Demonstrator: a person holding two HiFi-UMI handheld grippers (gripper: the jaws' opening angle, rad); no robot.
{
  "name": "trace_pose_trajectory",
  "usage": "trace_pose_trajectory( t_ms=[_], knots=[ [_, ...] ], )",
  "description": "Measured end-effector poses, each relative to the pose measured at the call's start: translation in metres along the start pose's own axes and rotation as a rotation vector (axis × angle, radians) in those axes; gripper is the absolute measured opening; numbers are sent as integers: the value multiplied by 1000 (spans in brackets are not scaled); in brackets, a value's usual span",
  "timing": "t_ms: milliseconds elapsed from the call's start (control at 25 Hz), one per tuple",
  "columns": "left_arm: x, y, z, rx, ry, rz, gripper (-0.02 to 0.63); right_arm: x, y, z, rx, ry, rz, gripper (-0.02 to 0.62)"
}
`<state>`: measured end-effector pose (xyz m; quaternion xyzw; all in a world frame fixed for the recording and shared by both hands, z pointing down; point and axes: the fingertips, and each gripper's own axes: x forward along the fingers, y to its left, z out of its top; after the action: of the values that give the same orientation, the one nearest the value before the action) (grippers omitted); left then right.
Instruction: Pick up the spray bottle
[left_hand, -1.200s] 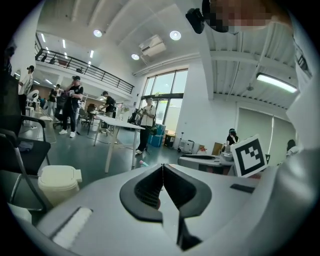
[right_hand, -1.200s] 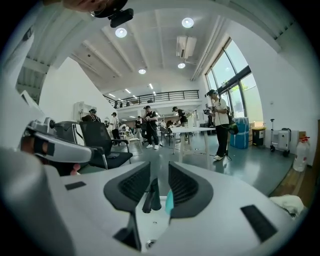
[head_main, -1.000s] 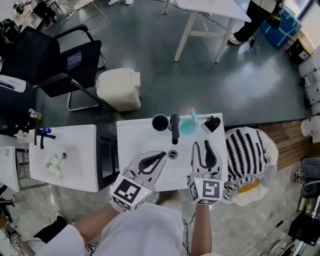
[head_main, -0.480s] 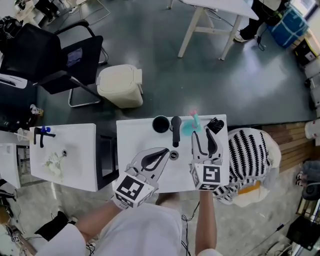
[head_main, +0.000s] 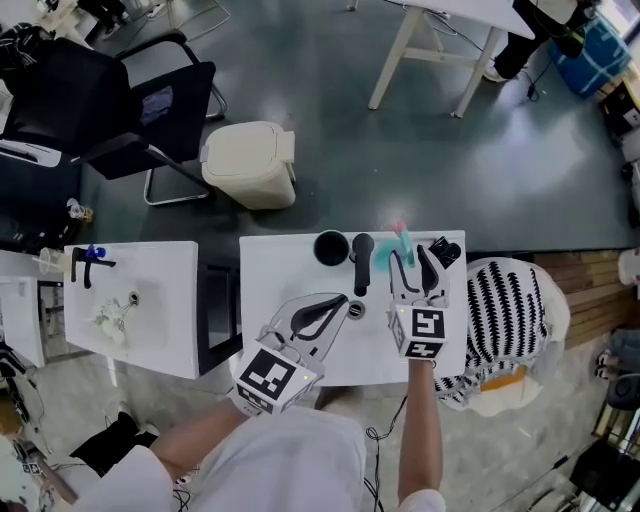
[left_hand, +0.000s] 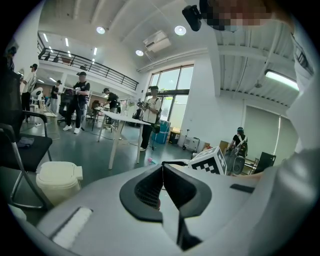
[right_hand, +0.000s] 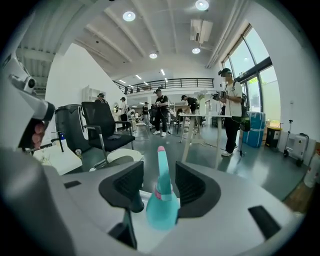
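The spray bottle is teal with a pink tip and stands upright near the far edge of the white table. My right gripper reaches to it with its jaws on either side. In the right gripper view the spray bottle rises between the fingers. The right gripper is open, its jaws have just been opening, and I see no pad pressing. My left gripper hovers over the table's near half, shut and empty. The left gripper shows its jaws meeting in its own view.
Left of the bottle stand a black cup and a black upright handle. A small black box sits at the far right corner, a small round cap mid-table. A striped bag lies right of the table, a beige bin beyond.
My right gripper has moved forward across the table to the bottle and its jaws have spread wider. The left gripper has hardly shifted.
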<state>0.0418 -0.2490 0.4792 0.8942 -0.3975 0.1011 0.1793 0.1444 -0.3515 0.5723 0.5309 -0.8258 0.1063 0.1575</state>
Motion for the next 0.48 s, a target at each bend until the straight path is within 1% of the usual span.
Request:
trace_pose_trajectory(
  t_ms=[120,280,480],
  knots=[
    [-2,4,-1,-4,3,7,6,5,-5,-8,37,12,-10,169],
    [-4,7,-5,-13,11,15,6,13,-7,-25,89,42,5,167],
    [-5,9,-8,-10,19,15,6,21,-7,-37,64,68,5,167]
  ],
)
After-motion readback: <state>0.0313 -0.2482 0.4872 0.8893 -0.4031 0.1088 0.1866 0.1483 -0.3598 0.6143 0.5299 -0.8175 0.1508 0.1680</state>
